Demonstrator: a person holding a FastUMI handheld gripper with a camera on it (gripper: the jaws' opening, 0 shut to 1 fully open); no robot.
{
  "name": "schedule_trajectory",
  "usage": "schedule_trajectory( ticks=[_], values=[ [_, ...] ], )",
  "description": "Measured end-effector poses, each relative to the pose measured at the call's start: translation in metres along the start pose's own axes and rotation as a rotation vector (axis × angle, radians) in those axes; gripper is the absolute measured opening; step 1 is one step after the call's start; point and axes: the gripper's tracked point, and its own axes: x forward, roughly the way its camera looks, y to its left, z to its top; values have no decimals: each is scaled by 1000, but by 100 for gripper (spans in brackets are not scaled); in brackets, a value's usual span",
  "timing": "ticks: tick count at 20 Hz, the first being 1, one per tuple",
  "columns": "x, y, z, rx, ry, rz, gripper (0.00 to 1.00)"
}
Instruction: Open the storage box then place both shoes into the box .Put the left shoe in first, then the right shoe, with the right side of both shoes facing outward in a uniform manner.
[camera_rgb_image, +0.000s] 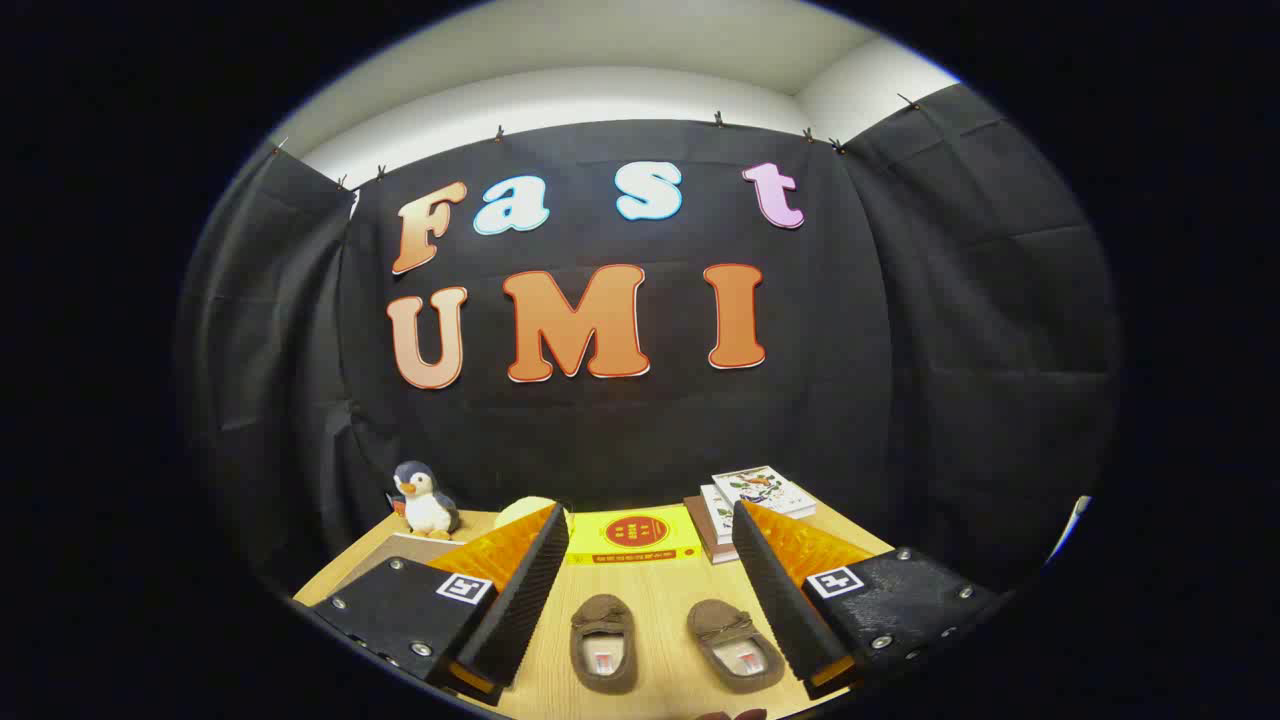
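Wooden tabletop (655, 590) lay pale and bare between the spread fingers of the gripper (642, 585), which stood wide apart and held nothing. Two brown shoes sat side by side in that gap, the left-hand shoe (603, 642) and the right-hand shoe (735, 645) apart from each other and from either finger. Beyond them a yellow box (630, 536) lay flat near the table's far edge. A stack of books (745, 500) stood just beside it, a penguin toy (424, 500) at the far left corner, with a pale round thing (525, 512) partly hidden behind one finger.
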Motion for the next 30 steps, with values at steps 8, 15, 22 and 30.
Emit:
schedule_trajectory(
  ticks=[8, 15, 22, 30],
  values=[
    [-1, 36, -9, -38, 24, 43, 98],
    [-2, 41, -18, -18, 50, 57, 98],
    [-3, 41, -22, -17, 57, 69, 98],
    [-1, 32, -24, -24, 60, 64, 99]
  ],
)
